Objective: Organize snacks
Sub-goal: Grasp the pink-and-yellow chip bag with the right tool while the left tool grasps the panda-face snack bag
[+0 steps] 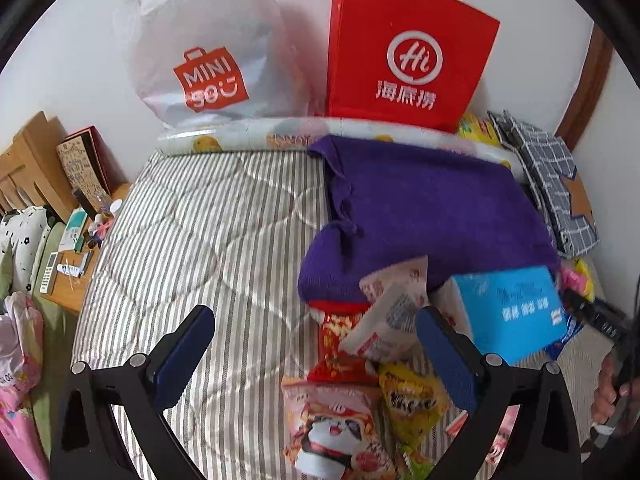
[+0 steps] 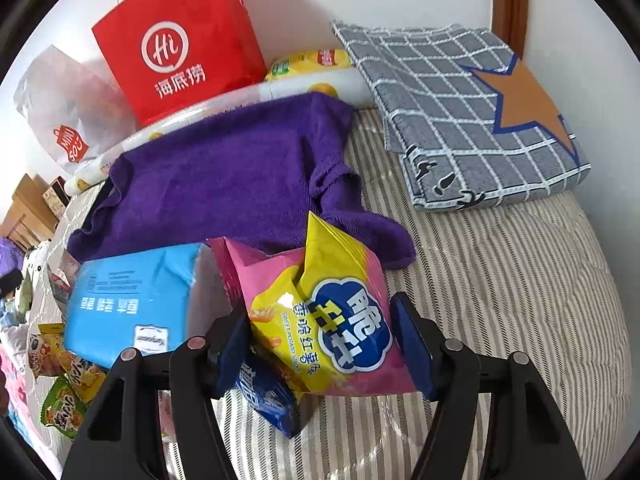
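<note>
A: Step in hand? Snacks are piled on the striped quilt, in front of the purple towel.

B: A pick-up is judged under way. The pink-and-yellow sweet potato chip bag is seen between the fingers of the right gripper. Both blue pads lie against the bag's sides, so it is taken as pinched, though how firmly cannot be told.

A: Left gripper?

B: Spread wide, nothing held. It is hung over the red snack packet and the panda-print packet; the yellow-green packet lies just beside them.

A: The blue pack?

B: Left touching the chip bag's left side, with a dark blue packet partly under the bag.

A: Next move?

B: A clean lift is called for, so the neighbours are not dragged. Destination is not shown; the red paper bag by the wall is only a guess.
</note>
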### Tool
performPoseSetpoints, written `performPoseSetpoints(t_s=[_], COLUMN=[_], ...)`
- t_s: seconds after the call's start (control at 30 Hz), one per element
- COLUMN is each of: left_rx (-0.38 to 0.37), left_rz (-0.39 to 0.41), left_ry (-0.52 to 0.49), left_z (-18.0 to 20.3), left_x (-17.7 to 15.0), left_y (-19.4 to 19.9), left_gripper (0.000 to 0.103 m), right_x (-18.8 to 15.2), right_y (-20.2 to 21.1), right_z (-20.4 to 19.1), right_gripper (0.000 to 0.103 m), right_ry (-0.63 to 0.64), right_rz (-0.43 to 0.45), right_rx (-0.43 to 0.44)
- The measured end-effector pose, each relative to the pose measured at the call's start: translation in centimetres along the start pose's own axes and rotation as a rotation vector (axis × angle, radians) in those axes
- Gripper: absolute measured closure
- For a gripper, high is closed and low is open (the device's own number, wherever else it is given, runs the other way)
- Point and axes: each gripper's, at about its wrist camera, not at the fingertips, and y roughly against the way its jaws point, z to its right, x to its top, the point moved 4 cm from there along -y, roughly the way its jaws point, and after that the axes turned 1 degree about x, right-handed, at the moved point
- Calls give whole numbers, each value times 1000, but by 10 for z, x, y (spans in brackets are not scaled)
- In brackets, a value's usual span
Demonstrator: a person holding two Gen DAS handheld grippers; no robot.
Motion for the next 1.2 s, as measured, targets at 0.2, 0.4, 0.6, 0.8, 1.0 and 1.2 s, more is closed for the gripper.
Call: performPoseSetpoints(t_s=[0.2, 0.4, 0.6, 0.8, 1.0, 1.2], left_rx=[-17, -35, -41, -64, -82, -83], left_rz=[-55, -95, -110, -122, -130, -117], left_ry=[8, -8, -36, -48, -72, -87], left_z=[-6, -9, -10, -8, 0, 3], left_x=[-20, -39, -58, -73, -80, -82], left_y=[-11, -18, -14, -12, -10, -1], left_gripper=[2, 2, 2, 13, 45, 50], right_x=[-1, -6, -16, -28, -40, -52], right_y=[27, 49, 63, 73, 86, 96], right_z=[0, -1, -7, -11, -8, 0], right_gripper=[37, 37, 37, 37, 37, 37], right_ry=[-16, -30, -34, -35, -31, -41], right_rz=[43, 76, 91, 94, 102, 101], right_rx=[-23, -45, -50, -46, -59, -63])
